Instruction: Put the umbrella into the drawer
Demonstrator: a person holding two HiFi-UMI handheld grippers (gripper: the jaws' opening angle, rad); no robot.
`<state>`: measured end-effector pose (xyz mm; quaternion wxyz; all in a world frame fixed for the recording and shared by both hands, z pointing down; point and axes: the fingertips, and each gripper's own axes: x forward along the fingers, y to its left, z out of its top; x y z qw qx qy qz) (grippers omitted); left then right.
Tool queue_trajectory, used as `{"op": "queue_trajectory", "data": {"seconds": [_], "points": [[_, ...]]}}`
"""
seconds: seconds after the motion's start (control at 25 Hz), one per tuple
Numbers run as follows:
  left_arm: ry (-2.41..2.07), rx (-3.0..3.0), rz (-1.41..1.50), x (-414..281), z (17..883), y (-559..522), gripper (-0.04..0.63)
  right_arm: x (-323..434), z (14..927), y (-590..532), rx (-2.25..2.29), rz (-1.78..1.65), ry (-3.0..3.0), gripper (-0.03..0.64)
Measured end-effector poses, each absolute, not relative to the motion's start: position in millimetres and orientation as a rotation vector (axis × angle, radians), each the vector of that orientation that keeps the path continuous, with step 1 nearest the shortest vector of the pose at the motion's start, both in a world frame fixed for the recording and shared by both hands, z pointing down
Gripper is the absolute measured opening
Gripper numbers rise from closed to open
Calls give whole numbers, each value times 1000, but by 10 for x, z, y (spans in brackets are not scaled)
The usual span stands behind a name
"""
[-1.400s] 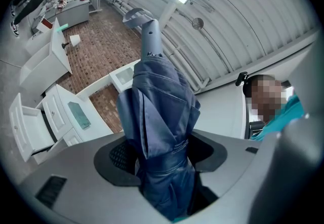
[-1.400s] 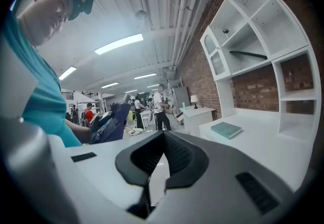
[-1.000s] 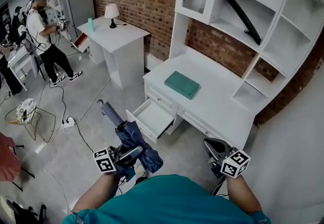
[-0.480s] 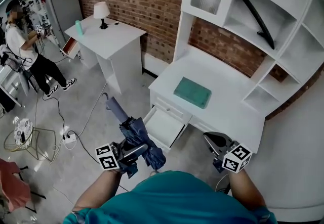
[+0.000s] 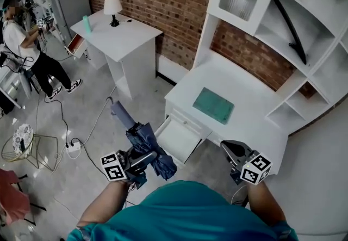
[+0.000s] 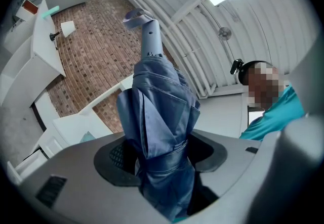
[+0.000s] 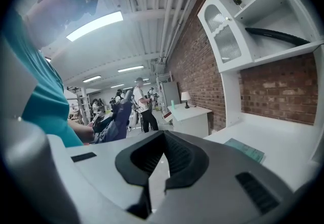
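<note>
- Two tools in view. We see the left tool [image 6: 161, 163] pinching the folded blue umbrella [image 5: 142, 141] round its strapped middle.
- Right tool [image 7: 160, 166]: jaws pressed together, nothing between them.
- We note the umbrella held in the air, near the open drawer [image 5: 178, 138] of the white table [image 5: 242, 90], not in it.

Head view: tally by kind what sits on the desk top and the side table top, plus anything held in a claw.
umbrella: 1
green book: 1
lamp: 1
teal bottle: 1
Total: 4
</note>
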<state>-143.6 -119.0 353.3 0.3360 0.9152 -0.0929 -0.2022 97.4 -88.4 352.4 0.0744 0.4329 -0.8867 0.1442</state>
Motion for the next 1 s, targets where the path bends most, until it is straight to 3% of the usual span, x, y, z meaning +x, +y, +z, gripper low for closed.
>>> {"op": "queue_trajectory", "data": {"seconds": [0.76, 1.0], "points": [[-732, 2319, -631, -611, 3559, -1650, 281, 1824, 3703, -1933, 825, 382, -2877, 23], [-795, 2307, -490, -575, 3778, -1769, 281, 1661, 3911, -2021, 754, 411, -2886, 23]]}}
